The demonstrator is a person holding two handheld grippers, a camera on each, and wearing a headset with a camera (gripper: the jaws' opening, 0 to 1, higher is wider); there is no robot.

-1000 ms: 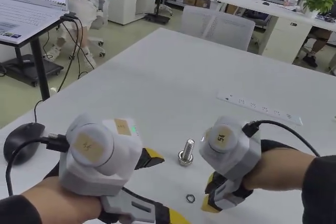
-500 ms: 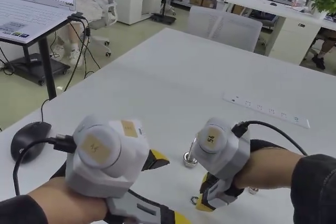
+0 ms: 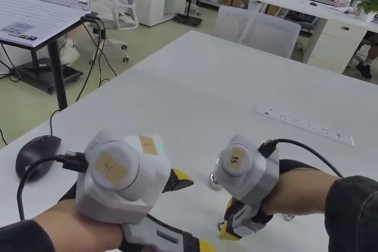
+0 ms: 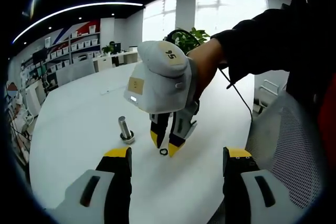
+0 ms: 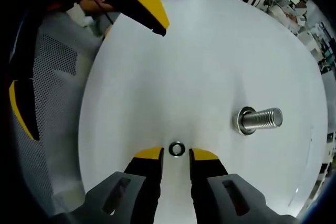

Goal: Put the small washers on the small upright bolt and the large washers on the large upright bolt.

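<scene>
Straddling the washer [image 5: 177, 149] w/ your right gripper [image 5: 176, 153]: yellow tips sit either side of it, narrow gap, not pinching yet as far as the right gripper view shows. Washer lies flat on the white table [image 5: 173, 66], near the upright bolt [image 5: 258, 118] but apart from it. Your left gripper [image 4: 178, 153] hangs back, jaws spread wide, nothing btwn them. From its view you see the right gripper angled down over the washer, bolt just beside. Head view: both grippers low over the near part of the table, bolt mostly hidden behind the right one.

Progress, imo: early. Washer's not picked up, not on a bolt. Bolt's shank looks bare; the collar at its base could be its head or a washer already on, can't tell. Can't say either if this is the large or small bolt. Left to do: pinch, lift, drop over the thread, then the rest.
</scene>
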